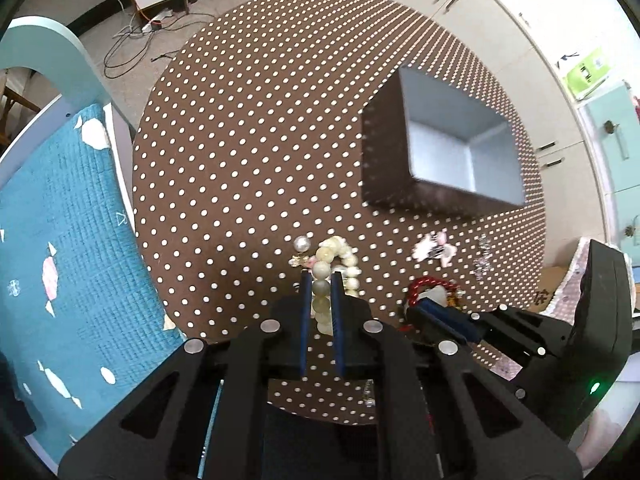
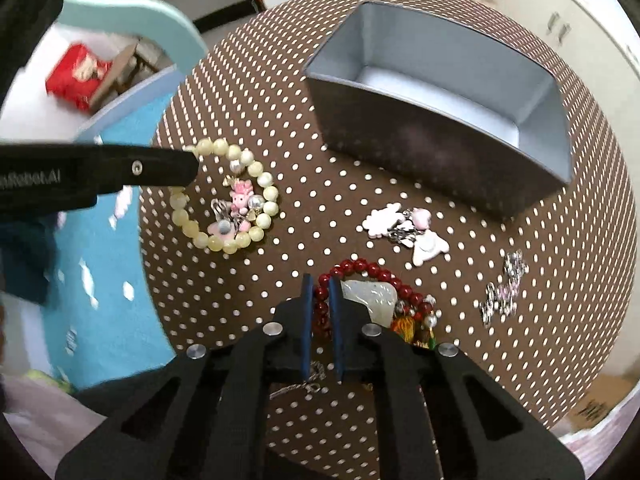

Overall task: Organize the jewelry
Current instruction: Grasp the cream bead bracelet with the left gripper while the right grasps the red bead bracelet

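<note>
A pale yellow-green bead bracelet [image 1: 334,258] [image 2: 224,196] lies on the dotted brown round table [image 1: 248,140], with small charms inside its ring. My left gripper [image 1: 320,280] is shut on its near beads. A dark red bead bracelet [image 2: 368,272] [image 1: 428,286] with a white pendant and tassel lies near the front edge. My right gripper [image 2: 321,284] is shut on its left beads. An empty dark box with pale blue lining [image 1: 452,148] [image 2: 444,92] stands at the far right.
White and pink charms [image 2: 404,228] [image 1: 434,250] and a silver chain piece [image 2: 504,290] [image 1: 484,256] lie between the red bracelet and the box. A chair with a teal cushion [image 1: 68,248] stands left of the table. White cabinets [image 1: 520,20] are behind.
</note>
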Tool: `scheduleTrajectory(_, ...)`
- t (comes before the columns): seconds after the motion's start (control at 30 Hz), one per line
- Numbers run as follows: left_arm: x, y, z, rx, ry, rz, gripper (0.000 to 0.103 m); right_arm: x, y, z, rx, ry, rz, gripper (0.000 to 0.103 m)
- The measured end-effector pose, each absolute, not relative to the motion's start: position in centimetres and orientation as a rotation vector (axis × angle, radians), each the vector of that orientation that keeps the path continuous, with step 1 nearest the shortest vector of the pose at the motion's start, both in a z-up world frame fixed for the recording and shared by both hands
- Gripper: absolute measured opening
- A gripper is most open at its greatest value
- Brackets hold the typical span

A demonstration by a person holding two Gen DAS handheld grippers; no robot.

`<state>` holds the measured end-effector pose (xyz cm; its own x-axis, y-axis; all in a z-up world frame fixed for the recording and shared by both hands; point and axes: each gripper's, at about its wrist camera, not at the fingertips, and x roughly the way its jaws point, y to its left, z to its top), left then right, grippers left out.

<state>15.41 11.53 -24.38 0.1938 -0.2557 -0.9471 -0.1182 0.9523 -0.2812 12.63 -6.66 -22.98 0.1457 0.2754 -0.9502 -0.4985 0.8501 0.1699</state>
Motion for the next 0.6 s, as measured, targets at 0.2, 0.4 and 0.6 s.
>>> scheduleTrajectory(0.2, 15.5, 10.7, -22.9, -0.356, 1.363, -0.121, 0.009, 12.9, -9.5, -20.6, -0.094, 1.284, 0.541, 0.007)
scheduleTrajectory(0.4, 15.2, 9.8, -21.6, -0.356, 1.332, -0.137, 0.009, 13.1, -11.5, -18.1, 0.006, 1.251, 0.531, 0.007)
scheduleTrajectory(0.6, 14.8, 9.3, -20.3, -0.363, 1.299, -0.160, 0.009, 12.5, -12.7, -16.0, 0.122, 1.220, 0.518, 0.007)
